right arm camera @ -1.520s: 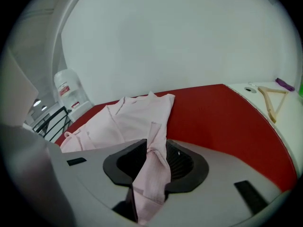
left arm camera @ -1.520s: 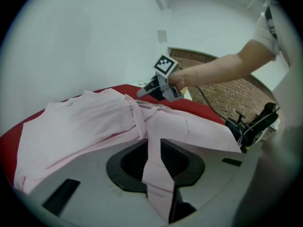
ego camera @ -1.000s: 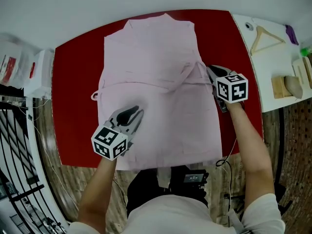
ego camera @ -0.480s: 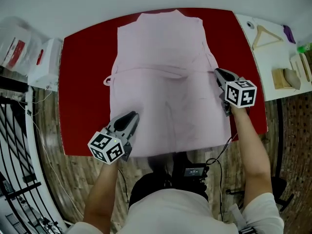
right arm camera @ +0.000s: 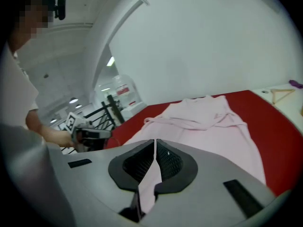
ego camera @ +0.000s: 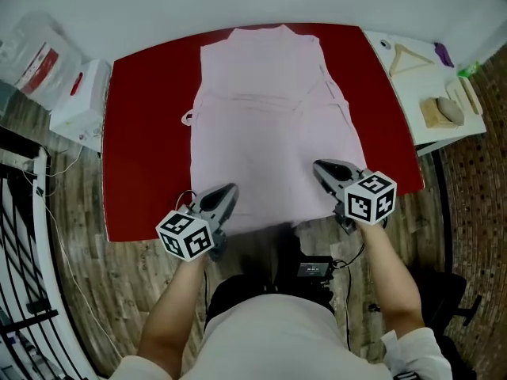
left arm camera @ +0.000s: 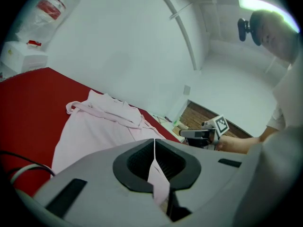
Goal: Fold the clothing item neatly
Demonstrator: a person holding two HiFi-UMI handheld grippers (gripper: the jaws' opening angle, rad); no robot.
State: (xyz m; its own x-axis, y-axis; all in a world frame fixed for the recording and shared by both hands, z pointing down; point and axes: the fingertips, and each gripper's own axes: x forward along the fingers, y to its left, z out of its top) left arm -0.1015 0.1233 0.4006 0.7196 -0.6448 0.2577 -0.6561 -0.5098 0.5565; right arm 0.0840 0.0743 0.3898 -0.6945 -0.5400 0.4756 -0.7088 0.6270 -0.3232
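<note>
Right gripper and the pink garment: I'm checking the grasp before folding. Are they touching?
Touching. The right gripper view shows the right gripper shut on a pinch of the pink garment.

You wear a white short-sleeved top [ego camera: 269, 335] and dark trousers [ego camera: 242, 291], with a small black box [ego camera: 315, 269] at your waist and a thin black cable [ego camera: 358, 253] beside it. Your left gripper [ego camera: 231, 189] and right gripper [ego camera: 318, 165] are smooth grey shells with black ribbed pads [left arm camera: 141, 161] set in a dark rounded opening. Each carries a marker cube [ego camera: 185, 234] printed with black-and-white squares, and a black camera [left arm camera: 244, 27] sits on your head.
</note>
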